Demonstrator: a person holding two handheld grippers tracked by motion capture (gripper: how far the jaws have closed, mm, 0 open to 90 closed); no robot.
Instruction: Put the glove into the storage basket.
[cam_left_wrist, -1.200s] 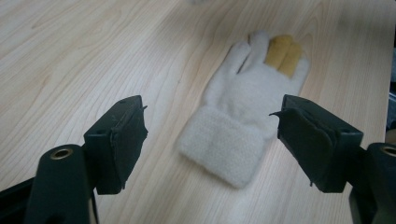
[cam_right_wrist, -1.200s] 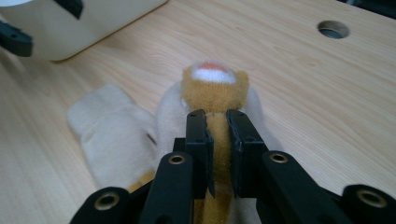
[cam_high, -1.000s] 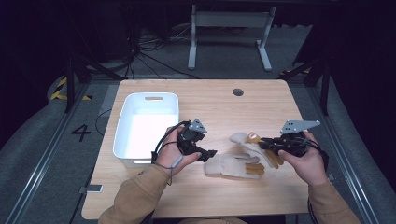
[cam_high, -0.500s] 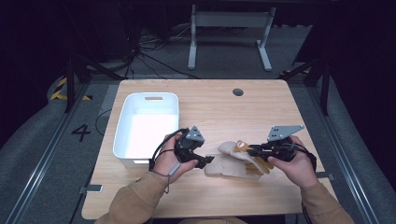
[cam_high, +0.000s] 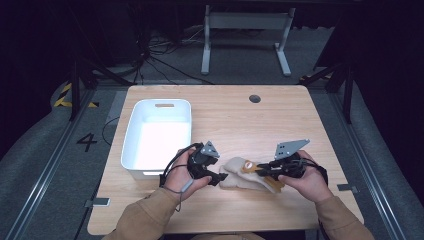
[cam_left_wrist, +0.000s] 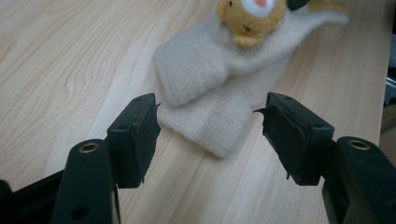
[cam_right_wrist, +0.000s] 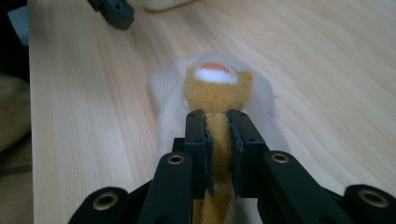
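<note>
A cream fleece glove (cam_high: 245, 176) with an orange plush animal piece (cam_high: 248, 166) on it lies on the wooden table (cam_high: 235, 120) near the front edge. My right gripper (cam_high: 262, 172) is shut on the orange plush part (cam_right_wrist: 217, 100) of the glove, its jaws pinching a fold of that fabric. My left gripper (cam_high: 221, 177) stands open at the glove's left end. In the left gripper view the cream cuff (cam_left_wrist: 212, 112) lies just beyond and between the two spread jaws, apart from both pads.
A white plastic bin (cam_high: 158, 136) stands to the left of the glove, close behind my left hand. A round cable hole (cam_high: 255, 98) sits in the table's far middle. A metal stand (cam_high: 245, 35) is on the floor beyond the table.
Both grippers moved toward the front edge and closer together. The right gripper dragged the glove along, folding it smaller, while the left gripper came to the cuff end.
</note>
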